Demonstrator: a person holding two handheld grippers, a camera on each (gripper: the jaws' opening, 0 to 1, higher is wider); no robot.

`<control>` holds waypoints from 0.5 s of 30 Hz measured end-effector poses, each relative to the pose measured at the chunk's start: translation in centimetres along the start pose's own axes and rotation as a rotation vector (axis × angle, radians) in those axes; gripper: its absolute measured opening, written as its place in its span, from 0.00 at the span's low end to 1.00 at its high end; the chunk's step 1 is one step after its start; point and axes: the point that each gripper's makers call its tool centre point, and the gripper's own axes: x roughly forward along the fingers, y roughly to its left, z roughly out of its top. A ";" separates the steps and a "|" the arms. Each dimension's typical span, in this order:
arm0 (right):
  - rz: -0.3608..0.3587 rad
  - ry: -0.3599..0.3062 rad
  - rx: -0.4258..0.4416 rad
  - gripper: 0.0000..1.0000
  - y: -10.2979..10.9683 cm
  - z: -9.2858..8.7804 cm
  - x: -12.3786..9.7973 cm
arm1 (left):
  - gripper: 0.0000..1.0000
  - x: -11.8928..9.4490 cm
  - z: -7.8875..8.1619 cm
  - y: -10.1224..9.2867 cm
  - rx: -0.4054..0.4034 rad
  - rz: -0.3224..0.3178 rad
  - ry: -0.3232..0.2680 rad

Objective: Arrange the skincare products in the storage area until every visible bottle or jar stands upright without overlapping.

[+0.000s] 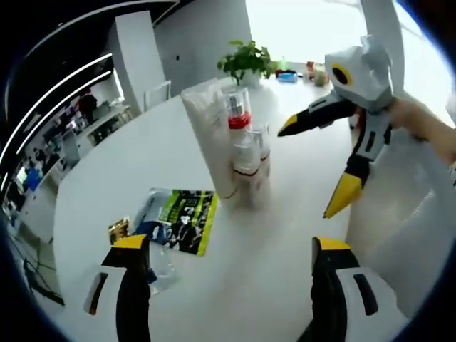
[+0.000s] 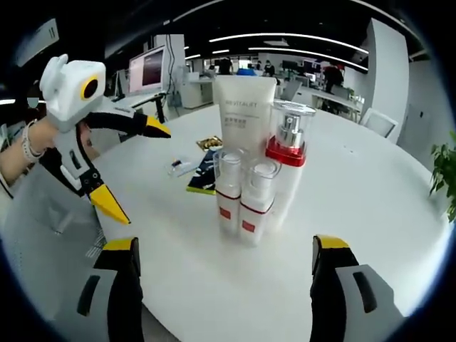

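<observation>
A cluster of skincare products stands upright on the white round table [image 2: 363, 178]: a tall white tube [image 2: 244, 114], a clear-capped bottle with a red collar [image 2: 288, 153] and two small white bottles [image 2: 229, 189] [image 2: 257, 201] in front. The left gripper view shows the same tube [image 1: 208, 135], red-collared bottle [image 1: 239, 114] and small bottles [image 1: 246, 162] from the opposite side. My left gripper [image 1: 231, 244] is open and short of the cluster, seen also as the left gripper [image 2: 135, 166]. My right gripper [image 2: 226, 244] is open, empty, and appears as the right gripper [image 1: 315, 162] beside the cluster.
A green-and-black packet [image 1: 182, 217] lies flat near the cluster, with a small clear item [image 1: 160, 267] and a brown sachet [image 1: 117, 229] beside it. A potted plant [image 1: 246, 60] stands at the table's far edge. A person's hand [image 1: 420, 121] holds the right gripper. Office desks lie beyond.
</observation>
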 end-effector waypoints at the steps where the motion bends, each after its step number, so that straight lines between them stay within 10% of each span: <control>1: 0.003 0.002 0.001 1.00 0.1 0.0 0.0 | 0.91 -0.1 -0.1 0.1 -0.006 -0.003 0.000; 15: 0.002 0.033 -0.014 1.00 0.3 -0.7 0.1 | 0.99 -2.1 -0.5 1.2 -0.093 0.025 -0.070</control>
